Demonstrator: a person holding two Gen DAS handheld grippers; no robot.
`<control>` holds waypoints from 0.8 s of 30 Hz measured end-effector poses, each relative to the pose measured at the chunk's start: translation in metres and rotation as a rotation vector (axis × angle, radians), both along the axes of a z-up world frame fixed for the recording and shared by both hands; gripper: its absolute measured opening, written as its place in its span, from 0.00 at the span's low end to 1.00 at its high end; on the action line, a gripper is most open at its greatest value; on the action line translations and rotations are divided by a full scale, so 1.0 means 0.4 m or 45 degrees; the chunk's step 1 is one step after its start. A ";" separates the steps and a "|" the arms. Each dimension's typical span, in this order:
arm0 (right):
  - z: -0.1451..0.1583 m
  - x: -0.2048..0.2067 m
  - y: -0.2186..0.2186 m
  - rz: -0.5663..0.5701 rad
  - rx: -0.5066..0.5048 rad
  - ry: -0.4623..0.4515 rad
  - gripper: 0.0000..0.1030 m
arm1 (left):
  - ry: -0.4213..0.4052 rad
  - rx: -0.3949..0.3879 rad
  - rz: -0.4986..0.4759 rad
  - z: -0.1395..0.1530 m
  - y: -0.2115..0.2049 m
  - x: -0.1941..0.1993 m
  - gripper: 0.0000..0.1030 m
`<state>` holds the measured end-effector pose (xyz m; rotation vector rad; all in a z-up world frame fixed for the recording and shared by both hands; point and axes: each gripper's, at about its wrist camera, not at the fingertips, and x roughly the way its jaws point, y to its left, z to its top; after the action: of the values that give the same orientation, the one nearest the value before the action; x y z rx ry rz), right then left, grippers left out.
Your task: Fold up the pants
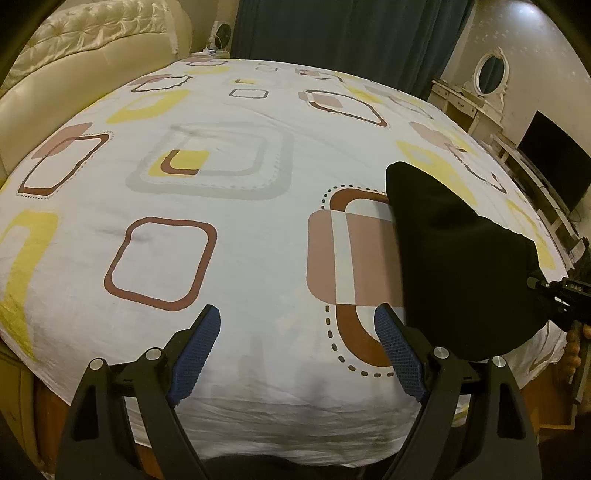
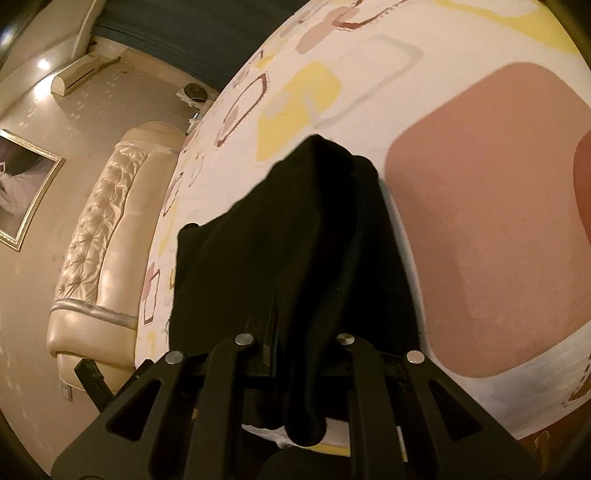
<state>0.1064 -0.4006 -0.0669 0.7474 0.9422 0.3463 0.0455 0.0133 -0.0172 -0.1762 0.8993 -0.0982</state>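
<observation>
A bed [image 1: 258, 258] covered with a white sheet printed in brown, pink, yellow and grey rounded squares fills most of both views. The left gripper [image 1: 297, 350] hangs above the sheet near the bed's near edge, its jaws spread wide and its blue ribbed pads [image 1: 195, 354] holding nothing; only bare sheet lies between them. The black pants [image 1: 454, 258] sit toward the bed's right edge in the left wrist view, bunched into a dark mound that rises off the sheet and runs to the right gripper [image 1: 561, 291], which enters from that side. In the right wrist view the right gripper [image 2: 291, 369] has its jaws drawn narrow and clamped on the pants [image 2: 295, 240]; the black cloth covers the fingers and drapes forward and down onto the sheet, with a fold hanging below the jaws. Beyond the bed's far edge hangs a dark curtain [image 1: 343, 33], a cream tufted headboard [image 1: 85, 48] stands along the left edge, and a dark screen [image 1: 554, 158] stands past the right edge.
</observation>
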 end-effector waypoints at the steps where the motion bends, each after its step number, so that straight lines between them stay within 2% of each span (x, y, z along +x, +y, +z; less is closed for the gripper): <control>1: -0.007 0.001 -0.003 -0.003 0.008 0.002 0.11 | 0.001 -0.001 0.000 0.000 0.000 0.000 0.82; 15: -0.046 -0.009 -0.046 -0.031 0.129 0.012 0.12 | 0.005 0.001 -0.010 -0.002 -0.004 0.004 0.82; 24: -0.052 -0.044 -0.086 -0.083 0.144 0.010 0.13 | 0.010 0.002 -0.023 -0.006 -0.014 0.003 0.82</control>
<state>0.0890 -0.4350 -0.0878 0.8817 0.9092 0.3417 0.0467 0.0078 -0.0197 -0.1667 0.9086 -0.1135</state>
